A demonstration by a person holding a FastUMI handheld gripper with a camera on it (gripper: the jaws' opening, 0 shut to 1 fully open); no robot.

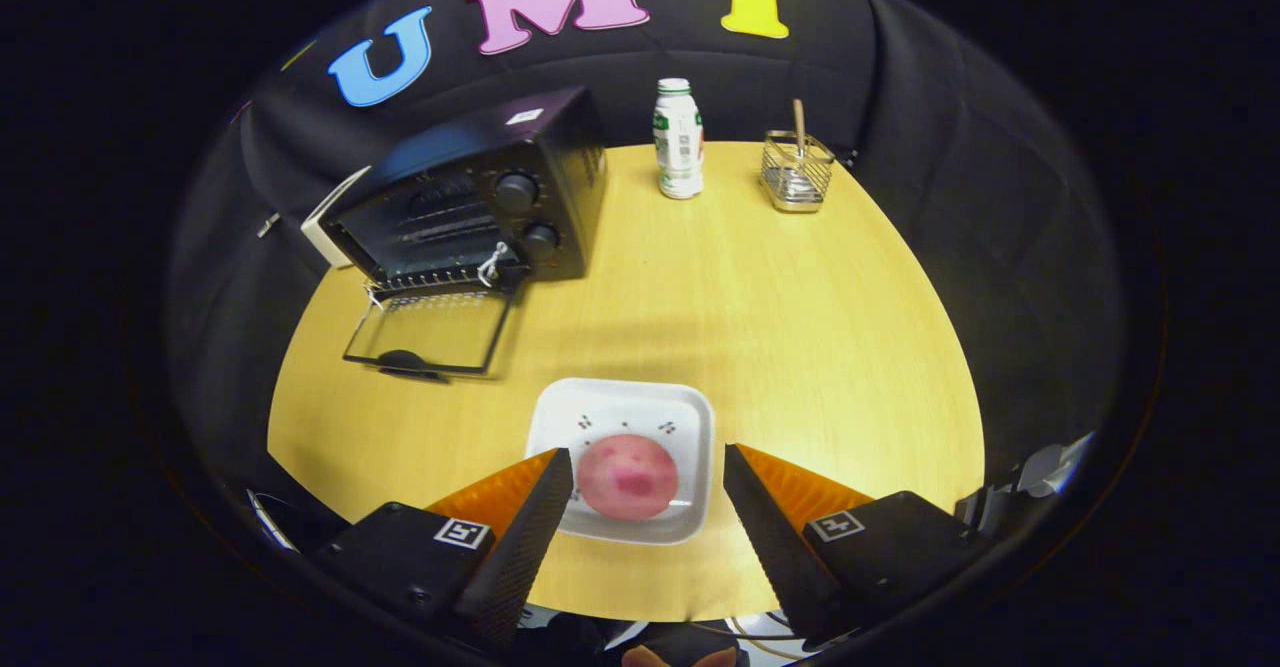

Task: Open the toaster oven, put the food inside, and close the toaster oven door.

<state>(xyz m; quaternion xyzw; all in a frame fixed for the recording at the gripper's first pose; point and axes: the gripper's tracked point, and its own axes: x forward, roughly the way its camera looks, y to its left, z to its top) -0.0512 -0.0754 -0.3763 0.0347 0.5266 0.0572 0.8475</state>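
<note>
Toaster oven door [430, 332] is down. We centre our spread fingers [648, 467] on the pink food [627, 477], then pinch gently

The gripper view looks forward and steeply down along the two spread fingers of the gripper [648, 467] from above the near edge of the wooden table [800, 327]; it sits close over the white tray [690, 427], which lies between and just ahead of the fingertips; farther off, beyond the fingers to the left, stands the toaster oven [470, 207] with its door [430, 332] folded down; at the table's far edge, against the booth wall, stand a bottle [679, 139] and a wire basket [796, 172].
</note>
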